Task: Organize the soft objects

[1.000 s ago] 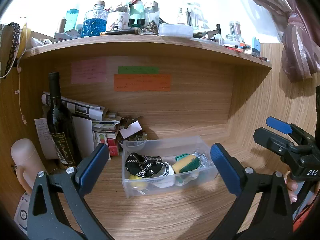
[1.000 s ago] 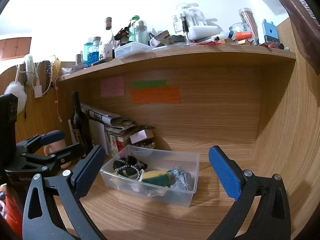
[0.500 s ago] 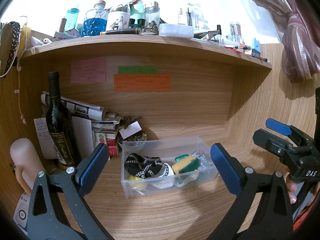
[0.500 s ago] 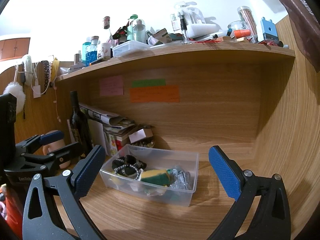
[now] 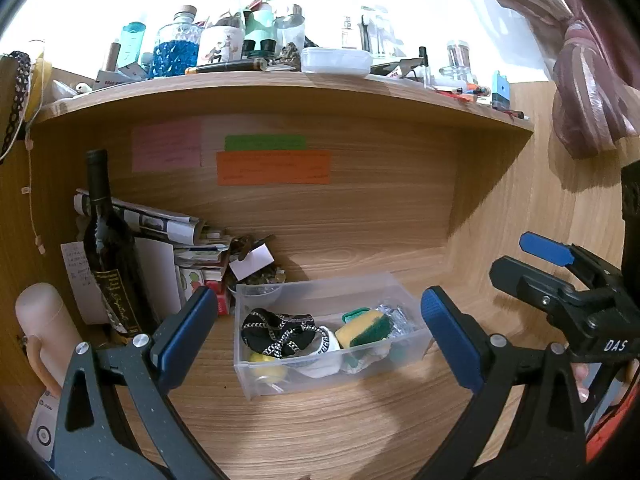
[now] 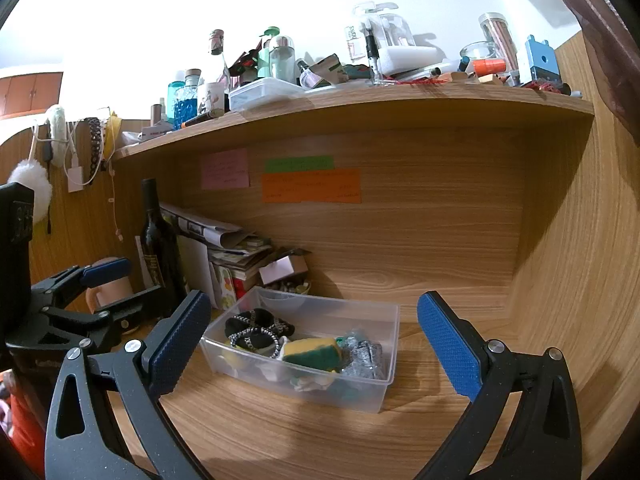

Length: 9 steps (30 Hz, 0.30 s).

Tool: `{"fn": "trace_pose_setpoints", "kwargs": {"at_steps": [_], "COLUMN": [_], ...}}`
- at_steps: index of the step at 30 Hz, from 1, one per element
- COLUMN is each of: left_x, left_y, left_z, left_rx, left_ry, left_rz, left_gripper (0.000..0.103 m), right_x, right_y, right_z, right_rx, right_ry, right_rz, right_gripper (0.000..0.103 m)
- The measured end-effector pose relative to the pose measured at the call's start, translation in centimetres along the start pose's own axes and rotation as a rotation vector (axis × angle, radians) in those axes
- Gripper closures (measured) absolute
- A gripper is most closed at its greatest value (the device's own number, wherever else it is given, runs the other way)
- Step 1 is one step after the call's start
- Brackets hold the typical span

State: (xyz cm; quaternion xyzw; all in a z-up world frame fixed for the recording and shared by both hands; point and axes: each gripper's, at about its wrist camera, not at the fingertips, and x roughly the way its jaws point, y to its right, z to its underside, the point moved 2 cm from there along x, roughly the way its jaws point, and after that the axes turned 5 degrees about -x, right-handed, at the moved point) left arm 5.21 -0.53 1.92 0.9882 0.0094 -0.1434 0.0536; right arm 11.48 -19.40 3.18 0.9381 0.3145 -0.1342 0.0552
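A clear plastic bin (image 5: 416,340) (image 6: 372,390) stands on the wooden desk under a shelf. In it lie a black patterned cloth (image 5: 280,330) (image 6: 256,330), a yellow-green sponge (image 5: 364,328) (image 6: 312,352), a white item (image 5: 320,364), a yellow item (image 5: 264,360) and crinkled silver wrap (image 5: 394,320) (image 6: 364,356). My left gripper (image 5: 320,340) is open and empty, in front of the bin. My right gripper (image 6: 312,344) is open and empty, also in front of it. Each gripper shows in the other's view: the right one (image 5: 560,280) and the left one (image 6: 88,292).
A dark wine bottle (image 5: 108,248) (image 6: 158,240), rolled papers and stacked boxes (image 5: 192,252) and a pale pink flask (image 5: 44,328) stand left of the bin. The shelf (image 5: 280,84) above is crowded with bottles. A wooden side wall (image 6: 580,280) rises on the right.
Both views have shifted only slightly; the bin sits a little lower in the right wrist view. Nothing was gripped or released.
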Motion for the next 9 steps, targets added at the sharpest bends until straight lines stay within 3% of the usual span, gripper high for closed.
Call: {"fn": "trace_pose_setpoints", "kwargs": {"at_steps": [9], "left_x": [-0.29], "left_y": [0.56], "left_z": [0.13], "left_rx": [0.016], "left_ry": [0.007], "left_rz": [0.008], "left_gripper": [0.0], "right_x": [0.51], "right_y": [0.01], "right_z": [0.25], "right_rx": [-0.003], "right_ry": [-0.01], "right_rz": [-0.014], "right_gripper": [0.0]}}
